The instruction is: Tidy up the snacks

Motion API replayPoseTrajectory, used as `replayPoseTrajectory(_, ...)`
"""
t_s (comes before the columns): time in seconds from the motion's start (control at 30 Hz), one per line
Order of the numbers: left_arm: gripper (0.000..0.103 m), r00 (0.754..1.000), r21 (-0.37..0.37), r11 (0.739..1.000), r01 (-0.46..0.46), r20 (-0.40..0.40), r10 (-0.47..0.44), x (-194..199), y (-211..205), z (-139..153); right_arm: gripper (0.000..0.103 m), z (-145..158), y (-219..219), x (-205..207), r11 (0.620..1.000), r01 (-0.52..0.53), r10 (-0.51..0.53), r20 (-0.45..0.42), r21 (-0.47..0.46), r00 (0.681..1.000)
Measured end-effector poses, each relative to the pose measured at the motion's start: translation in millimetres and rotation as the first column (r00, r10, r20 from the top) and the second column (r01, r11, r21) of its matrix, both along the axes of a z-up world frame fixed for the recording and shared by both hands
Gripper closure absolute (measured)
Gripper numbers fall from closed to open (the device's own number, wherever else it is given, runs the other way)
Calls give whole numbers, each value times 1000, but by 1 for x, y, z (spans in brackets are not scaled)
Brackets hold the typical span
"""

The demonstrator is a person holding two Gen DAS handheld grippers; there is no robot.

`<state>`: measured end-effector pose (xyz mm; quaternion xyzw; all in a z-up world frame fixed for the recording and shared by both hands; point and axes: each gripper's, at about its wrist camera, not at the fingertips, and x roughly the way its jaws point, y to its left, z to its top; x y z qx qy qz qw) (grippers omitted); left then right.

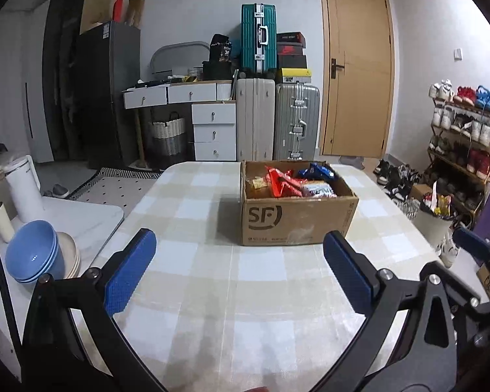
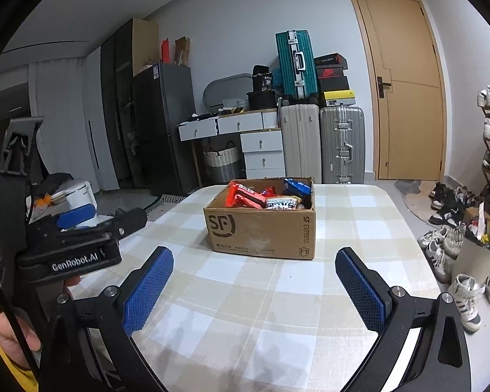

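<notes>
The snack box sat on the tabletop, straight ahead of both tools. The left tool and right tool were wide, holding nothing, about equally near.

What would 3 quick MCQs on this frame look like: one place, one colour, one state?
1. Where do the snacks lie?
A. in the cardboard box
B. spread on the table
C. in the blue bowls

2. What colour are the gripper pads?
A. red
B. blue
C. green

3. How do both grippers stand?
A. shut on a snack
B. shut, holding nothing
C. open, holding nothing

A: packets fill the cardboard box on the table.
B: left gripper pads are blue, like the right gripper.
C: both show wide gaps holding nothing.
</notes>
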<state>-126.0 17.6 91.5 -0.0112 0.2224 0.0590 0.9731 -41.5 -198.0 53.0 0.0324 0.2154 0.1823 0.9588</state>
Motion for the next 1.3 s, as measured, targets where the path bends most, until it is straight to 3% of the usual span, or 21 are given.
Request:
replayPoseTrajectory(0.53,1,1000,1,1000,-22,4,22,0,2,-6,2,-7,-9,4,998,19,-16,-46,64,999)
replayPoseTrajectory(1.3,1,1000,1,1000,-19,20,19,1,0,-12,2,-9,-4,-1,998,8,-4,-47,70,999)
